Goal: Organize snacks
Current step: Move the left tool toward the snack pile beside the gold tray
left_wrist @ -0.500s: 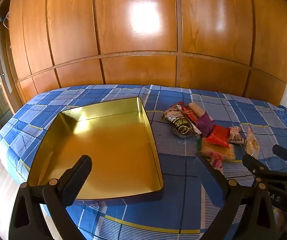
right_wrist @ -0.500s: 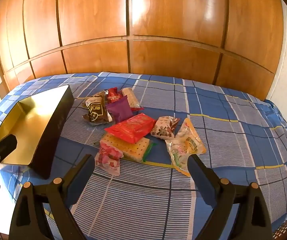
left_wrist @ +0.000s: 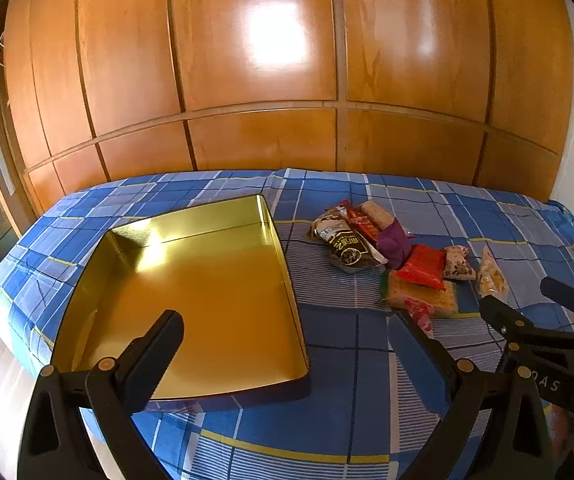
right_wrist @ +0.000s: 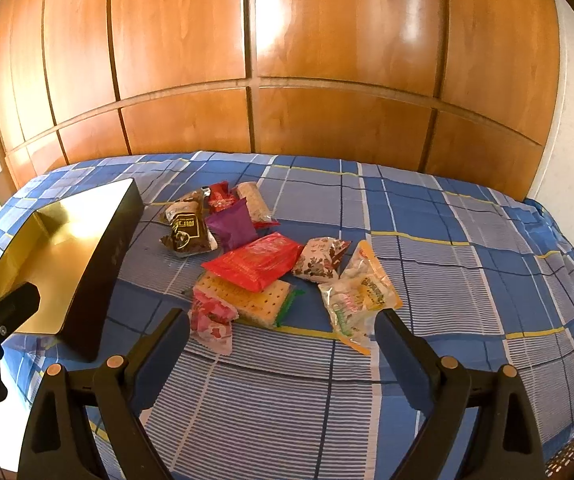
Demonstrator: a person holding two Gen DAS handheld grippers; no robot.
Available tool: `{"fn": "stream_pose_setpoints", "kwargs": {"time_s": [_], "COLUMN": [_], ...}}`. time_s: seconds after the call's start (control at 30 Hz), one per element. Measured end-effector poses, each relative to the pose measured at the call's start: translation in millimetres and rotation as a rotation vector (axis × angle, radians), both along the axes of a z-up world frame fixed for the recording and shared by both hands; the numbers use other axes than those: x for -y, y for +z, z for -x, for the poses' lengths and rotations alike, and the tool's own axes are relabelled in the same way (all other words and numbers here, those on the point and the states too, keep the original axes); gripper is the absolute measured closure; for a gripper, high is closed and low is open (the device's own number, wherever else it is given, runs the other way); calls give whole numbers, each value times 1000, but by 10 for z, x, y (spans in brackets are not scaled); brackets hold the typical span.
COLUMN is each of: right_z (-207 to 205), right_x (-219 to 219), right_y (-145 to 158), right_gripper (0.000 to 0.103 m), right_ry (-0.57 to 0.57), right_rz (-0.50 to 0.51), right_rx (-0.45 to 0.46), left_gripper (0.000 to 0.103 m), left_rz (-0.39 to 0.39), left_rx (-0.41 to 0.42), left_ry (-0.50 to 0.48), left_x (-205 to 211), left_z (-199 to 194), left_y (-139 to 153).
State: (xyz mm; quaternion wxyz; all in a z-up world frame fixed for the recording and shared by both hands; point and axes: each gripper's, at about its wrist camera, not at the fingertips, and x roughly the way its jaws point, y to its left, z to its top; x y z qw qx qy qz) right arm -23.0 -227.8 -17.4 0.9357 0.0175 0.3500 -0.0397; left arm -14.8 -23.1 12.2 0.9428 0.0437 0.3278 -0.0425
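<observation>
The snack packets (right_wrist: 271, 256) lie heaped mid-bed on the blue checked bedspread (right_wrist: 447, 248), a red packet (right_wrist: 255, 261) resting on a cracker pack (right_wrist: 255, 300). Just left of them sits the gold-lined tin tray (left_wrist: 191, 300), nothing in it. The right gripper (right_wrist: 281, 334) hovers before the heap, jaws wide, holding nothing; the left gripper (left_wrist: 285, 340) hangs over the tray's near corner, equally wide. Packet lettering is too small to read
</observation>
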Motion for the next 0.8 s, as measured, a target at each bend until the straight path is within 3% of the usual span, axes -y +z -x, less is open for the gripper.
{"fn": "stream_pose_setpoints", "kwargs": {"time_s": [0.23, 0.37, 0.8], "right_z": [8, 38, 55], "right_x": [49, 77, 175], "right_y": [-9, 15, 26], "right_gripper": [8, 8, 8], "right_ry": [-13, -21, -45], "right_rz": [-12, 25, 18], "right_rx": [-3, 53, 34], "left_gripper": [0, 0, 0], "left_rz": [-10, -13, -25], "left_rx": [-2, -2, -1], "left_ry": [-24, -32, -64], "left_x": [64, 86, 195], "left_z": [18, 16, 17], "left_y": [6, 20, 38]}}
